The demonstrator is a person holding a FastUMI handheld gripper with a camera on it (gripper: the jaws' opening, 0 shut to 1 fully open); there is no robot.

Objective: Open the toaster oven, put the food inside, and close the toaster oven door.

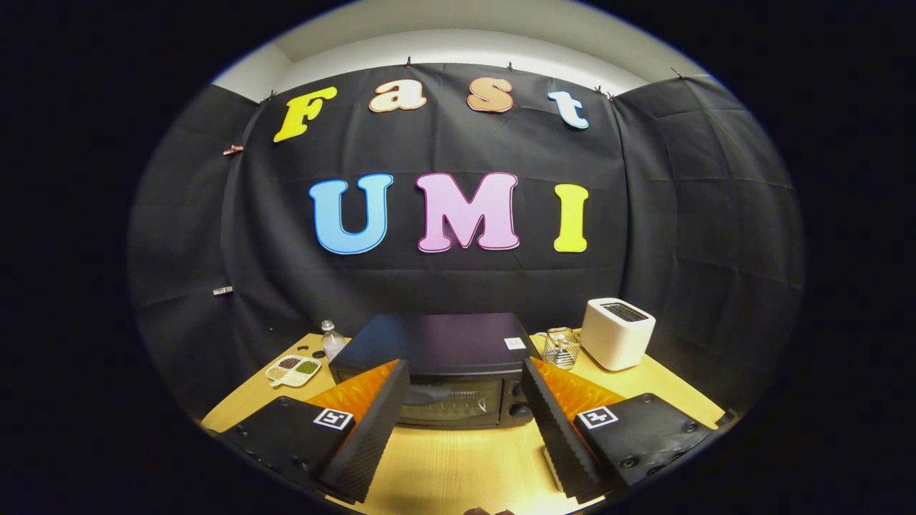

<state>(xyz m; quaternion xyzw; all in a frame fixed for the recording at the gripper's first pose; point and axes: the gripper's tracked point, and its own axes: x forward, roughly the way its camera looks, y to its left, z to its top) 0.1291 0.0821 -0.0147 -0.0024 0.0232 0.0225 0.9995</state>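
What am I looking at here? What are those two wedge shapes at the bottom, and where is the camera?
The camera rides on a hand-held gripper, a two-finger tool a person carries instead of a robot arm. It looks forward along the fingers, which are the two wedges you see at the bottom. They stand apart, open, holding nothing.

The wide lens bends the picture, so the room looks round.

Just ahead of the fingers, on a wooden table, sits a dark toaster oven with its glass door shut. Beside it on one side stand a white slot toaster and a small wire basket. On the other side are a clear bottle and a small divided dish with what looks like seeds or spices.

The job is to open the oven, put food in and close it; nothing has been opened yet.
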